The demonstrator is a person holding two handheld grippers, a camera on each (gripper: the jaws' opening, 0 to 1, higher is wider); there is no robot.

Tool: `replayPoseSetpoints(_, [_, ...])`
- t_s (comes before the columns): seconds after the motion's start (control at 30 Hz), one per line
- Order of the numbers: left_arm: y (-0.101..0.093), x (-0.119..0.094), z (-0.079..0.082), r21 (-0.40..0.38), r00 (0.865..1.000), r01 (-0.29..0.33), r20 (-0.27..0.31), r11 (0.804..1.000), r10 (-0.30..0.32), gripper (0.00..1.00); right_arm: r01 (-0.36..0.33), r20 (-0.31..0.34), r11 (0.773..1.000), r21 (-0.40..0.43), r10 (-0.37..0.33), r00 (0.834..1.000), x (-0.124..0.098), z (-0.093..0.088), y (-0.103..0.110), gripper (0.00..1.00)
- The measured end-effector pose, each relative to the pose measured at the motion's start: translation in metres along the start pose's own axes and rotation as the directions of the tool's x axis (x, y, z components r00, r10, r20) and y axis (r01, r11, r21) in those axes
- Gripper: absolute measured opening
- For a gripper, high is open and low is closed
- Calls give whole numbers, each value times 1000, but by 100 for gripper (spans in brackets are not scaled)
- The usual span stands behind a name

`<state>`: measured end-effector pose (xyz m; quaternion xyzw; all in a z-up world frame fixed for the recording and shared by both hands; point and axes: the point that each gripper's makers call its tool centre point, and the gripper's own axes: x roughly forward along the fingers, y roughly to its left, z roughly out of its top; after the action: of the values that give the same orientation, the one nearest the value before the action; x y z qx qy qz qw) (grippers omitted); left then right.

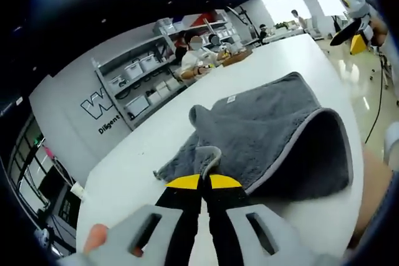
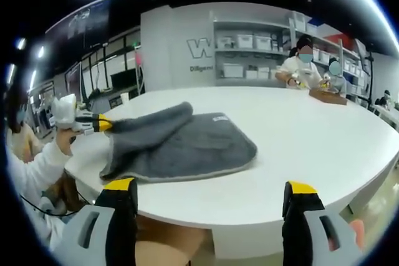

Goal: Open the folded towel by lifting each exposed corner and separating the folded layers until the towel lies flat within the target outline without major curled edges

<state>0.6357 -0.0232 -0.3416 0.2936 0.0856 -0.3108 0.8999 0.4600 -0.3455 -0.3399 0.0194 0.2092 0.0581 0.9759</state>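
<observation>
In the left gripper view the left gripper [image 1: 204, 182] rises from six o'clock, its yellow-tipped jaws pressed together on a bunched corner of the grey towel [image 1: 274, 135]. The pinched corner shows a pale hem curling up just above the jaw tips. From there the towel spreads toward two o'clock across the white table [image 1: 137, 160], its near edge lifted in a rounded fold at about four o'clock, with a lighter border running along that fold. A small white label [image 1: 231, 98] sits on the cloth near its twelve o'clock side. A fingertip [image 1: 96, 238] shows at seven o'clock beside the gripper body. The right gripper [image 1: 356, 10] shows at the two o'clock edge, well apart from the towel.

In the right gripper view the right gripper [image 2: 211, 196] has its jaws wide apart at six o'clock, holding nothing and hanging off the near edge of the table [image 2: 312, 154]. The towel [image 2: 187, 144] lies centre-left on the tabletop, folded over itself, with one long fold raised along its ten o'clock side. At nine o'clock the left gripper [image 2: 100, 124] grips the towel's end, held by a hand [image 2: 62, 138] in a white sleeve.

Behind the table, at about one o'clock, two people [image 2: 302, 66] sit before grey shelves [image 2: 249, 54] holding white bins; what lies on the table in front of them is hard to make out.
</observation>
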Motion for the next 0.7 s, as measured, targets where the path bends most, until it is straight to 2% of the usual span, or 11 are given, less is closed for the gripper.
replayPoseSetpoints(0.37, [34, -22, -15, -28, 996, -87, -20, 996, 87, 3, 1, -1, 1000, 2, -1, 1000, 0, -1, 0, 96])
replayPoseSetpoints(0.7, [64, -44, -15, -57, 986, -166, -14, 985, 165, 3, -1, -6, 1000, -3, 1, 1000, 0, -2, 3, 96])
